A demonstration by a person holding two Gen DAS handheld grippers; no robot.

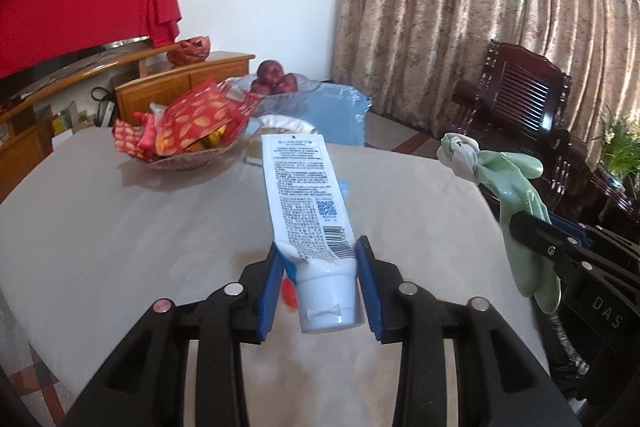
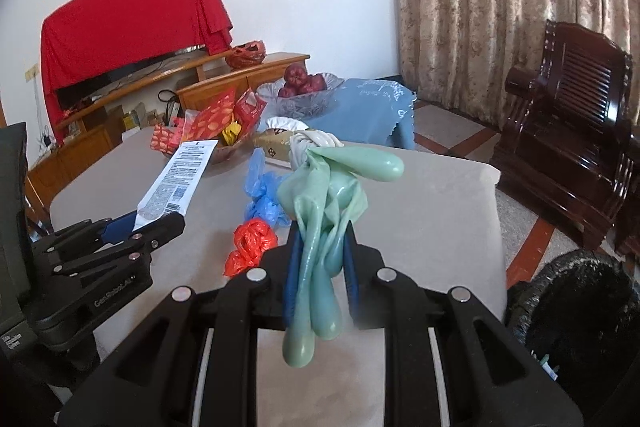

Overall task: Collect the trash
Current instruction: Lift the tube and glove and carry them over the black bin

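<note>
Item one: white tube (image 1: 306, 203), light, semi-stiff, clamped by the left gripper (image 1: 320, 283) near its capped end, aloft over the table (image 1: 120, 227). Item two: green rubber glove (image 2: 324, 227), limp, stretchy, pinched mid-length in the right gripper (image 2: 322, 267). Remaining on table, near centre: crumpled blue bag (image 2: 264, 199) and red bag (image 2: 250, 245), featherlight; pinch anywhere.

Your left gripper (image 1: 320, 267) clamps white tube (image 1: 304, 195) near cap end, blue pads pressing both sides, tube pointing away above beige table (image 1: 100, 227). Your right gripper (image 1: 532, 227), off to right, grips pale green rubber glove (image 1: 516, 187), cuff knotted ahead, fingers hanging. Beyond tube tip: glass bowl (image 1: 188, 163) with red packets. Further ahead: bowl of dark red fruit (image 1: 276, 79).
</note>
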